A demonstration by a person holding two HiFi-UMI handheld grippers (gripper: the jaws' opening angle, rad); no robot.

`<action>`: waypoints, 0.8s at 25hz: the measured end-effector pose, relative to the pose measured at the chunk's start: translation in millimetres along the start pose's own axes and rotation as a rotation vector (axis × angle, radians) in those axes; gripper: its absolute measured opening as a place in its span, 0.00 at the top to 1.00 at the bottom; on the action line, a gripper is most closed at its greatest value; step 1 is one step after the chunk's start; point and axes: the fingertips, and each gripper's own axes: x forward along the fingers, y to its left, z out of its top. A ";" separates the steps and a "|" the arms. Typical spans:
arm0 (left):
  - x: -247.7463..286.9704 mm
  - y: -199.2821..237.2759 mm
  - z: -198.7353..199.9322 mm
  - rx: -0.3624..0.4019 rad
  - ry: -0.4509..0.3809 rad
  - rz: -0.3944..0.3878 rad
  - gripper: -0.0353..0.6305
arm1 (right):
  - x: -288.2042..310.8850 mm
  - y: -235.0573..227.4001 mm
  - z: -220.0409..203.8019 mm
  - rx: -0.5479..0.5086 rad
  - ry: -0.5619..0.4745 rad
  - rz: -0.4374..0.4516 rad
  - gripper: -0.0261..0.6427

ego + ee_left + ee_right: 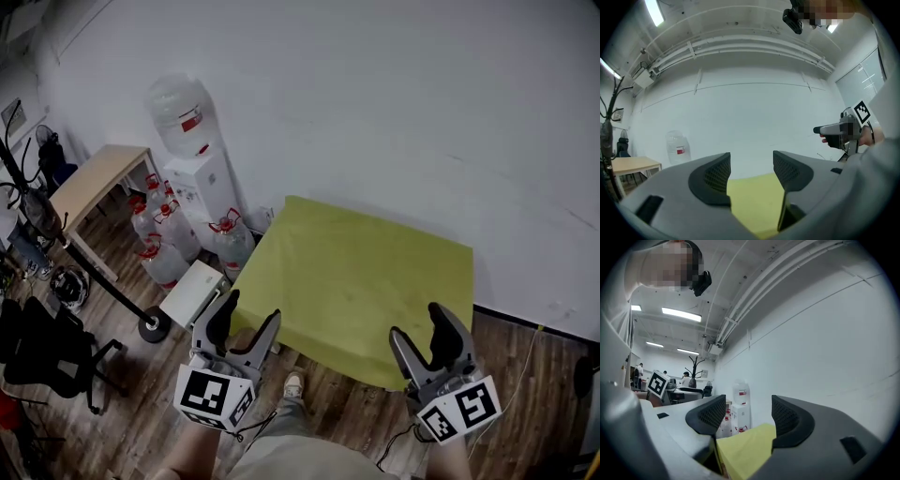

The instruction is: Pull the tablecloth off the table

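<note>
**Colleague:** Where is the cloth at this moment?

**Operator:** The flat yellow-green fabric tablecloth (361, 281) lies spread over the whole small table, close to the white wall (394, 103); it hangs a little over the near edge; the tabletop under it I cannot see.

**Colleague:** And what do your tools have hold of?

**Operator:** They have hold of nothing. My left tool (249, 314) is near the near left corner and my right tool (419, 323) near the near right corner; both stand wide open. In each gripper view the cloth shows between the jaws, but farther on; the pads do not press on it; so I judge that the grasp is not yet made.

**Colleague:** What could go wrong from here?

**Operator:** Several things, I think. If I close too early, the jaws meet on air and I pull nothing. If only one tool catches the edge, the cloth will turn and bunch on one side instead of sliding off. If a tool bites too deep, it may clamp the table edge together with the fabric, and then the light table may move with the pull.

**Colleague:** Is there anything around the table to watch?

**Operator:** Yes; the clear water jugs with red caps (230, 239) and the white water dispenser (202, 183) stand just beside the left side; a pull that goes to the left could drag the cloth over them. Also my own shoe (293, 384) is on the wooden floor (356, 422) near the hanging edge; the falling cloth could come under it.
</note>
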 end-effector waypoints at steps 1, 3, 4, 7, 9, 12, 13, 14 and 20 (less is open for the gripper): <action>11.5 9.7 -0.4 0.002 0.002 -0.004 0.51 | 15.4 -2.9 -0.7 0.003 0.005 -0.001 0.50; 34.4 31.6 -2.0 0.004 0.004 -0.010 0.51 | 47.7 -7.2 -3.5 0.007 0.020 0.000 0.50; 45.7 43.7 -3.2 0.000 0.004 -0.010 0.51 | 64.4 -9.6 -6.4 0.006 0.034 -0.001 0.49; 79.6 80.4 -9.3 -0.019 0.006 -0.017 0.50 | 114.8 -19.2 -21.3 -0.022 0.111 -0.024 0.46; 105.0 102.9 -15.2 -0.020 0.017 -0.028 0.50 | 147.9 -27.5 -32.2 -0.037 0.154 -0.034 0.43; 146.5 132.9 -25.5 -0.003 0.035 -0.055 0.49 | 195.9 -43.7 -44.2 -0.033 0.184 -0.049 0.42; 159.7 142.1 -30.2 -0.001 0.042 -0.068 0.48 | 211.2 -49.2 -47.5 -0.032 0.189 -0.056 0.42; 172.5 151.4 -35.1 0.002 0.049 -0.079 0.48 | 226.1 -54.7 -50.3 -0.032 0.192 -0.065 0.42; 247.5 195.1 -60.5 0.021 0.082 -0.142 0.46 | 304.7 -98.2 -70.9 -0.010 0.211 -0.137 0.41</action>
